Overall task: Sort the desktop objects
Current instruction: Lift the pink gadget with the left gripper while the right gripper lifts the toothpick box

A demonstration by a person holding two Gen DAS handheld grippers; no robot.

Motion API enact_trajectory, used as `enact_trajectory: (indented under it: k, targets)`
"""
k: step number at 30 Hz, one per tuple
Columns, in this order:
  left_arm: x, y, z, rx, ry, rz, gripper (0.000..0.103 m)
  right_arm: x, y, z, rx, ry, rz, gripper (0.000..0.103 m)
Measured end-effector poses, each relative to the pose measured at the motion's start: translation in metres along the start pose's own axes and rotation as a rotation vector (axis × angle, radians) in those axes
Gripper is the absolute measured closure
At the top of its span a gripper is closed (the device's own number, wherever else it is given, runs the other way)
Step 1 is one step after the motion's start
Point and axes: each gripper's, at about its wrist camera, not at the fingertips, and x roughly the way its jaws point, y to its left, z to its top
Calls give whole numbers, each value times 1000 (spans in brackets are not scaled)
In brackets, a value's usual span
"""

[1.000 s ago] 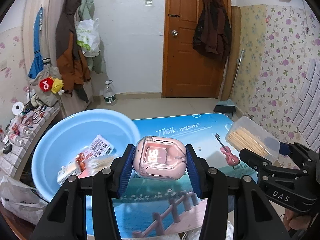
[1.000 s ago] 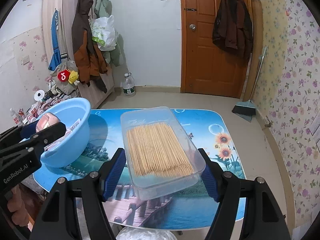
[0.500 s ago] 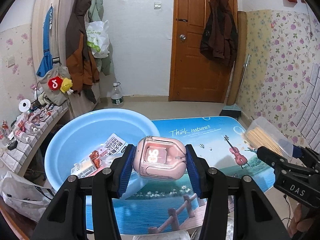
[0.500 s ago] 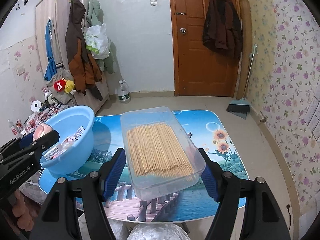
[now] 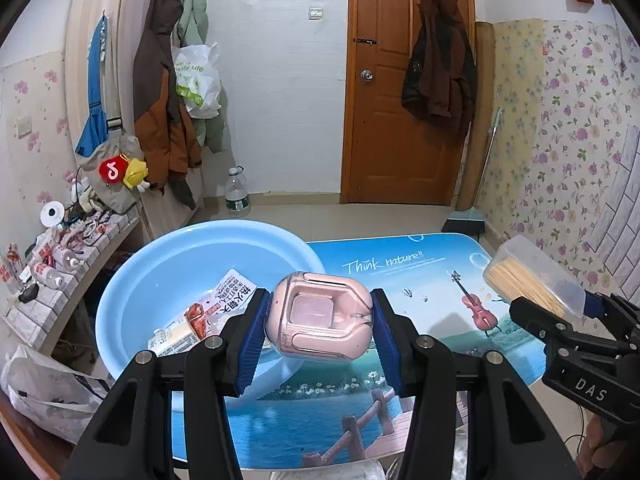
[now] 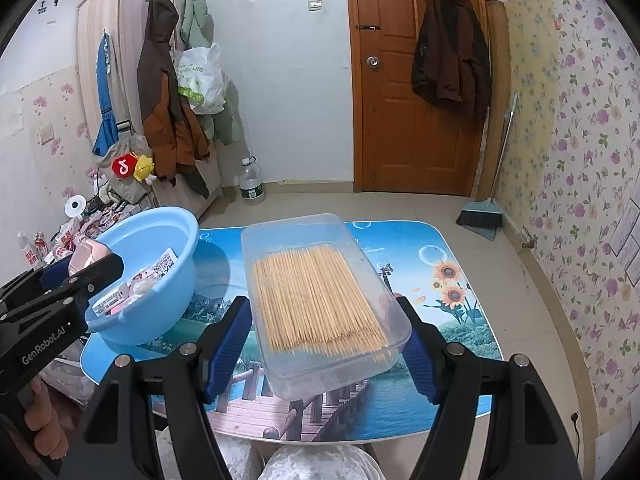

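My left gripper (image 5: 319, 308) is shut on a pink translucent earbud case (image 5: 320, 316), held just over the near rim of a light blue basin (image 5: 180, 264). Snack packets (image 5: 208, 312) lie inside the basin. My right gripper (image 6: 322, 312) is shut on a clear plastic box of wooden sticks (image 6: 316, 300), which hangs above the middle of the table (image 6: 440, 272) with its blue picture cover. In the right wrist view the basin (image 6: 168, 240) stands at the table's left end, with the left gripper (image 6: 80, 276) and the case (image 6: 88, 252) beside it. The box (image 5: 532, 276) also shows at the right of the left wrist view.
A broom with dustpan (image 6: 480, 216) leans at the right wall and a water bottle (image 6: 252, 188) stands on the floor by the hung coats. A cluttered low shelf (image 5: 60, 248) runs along the left. White plastic bags (image 6: 320, 460) sit below the table's near edge.
Both grips are unchanged. The right gripper with the box has drawn slightly back and up from the table. The lit digits on the pink case's display have gone dark.
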Motion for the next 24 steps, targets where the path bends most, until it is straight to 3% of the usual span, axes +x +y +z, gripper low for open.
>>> enact_trajectory:
  k: [17,24]
  targets:
    - [-4,-1,-2,11,-6,5,55,-5,-1,-2,4,-11,5,30]
    - [-11,20,7,-1,-32,33,55,-10,12,8,-18,-44,20,30]
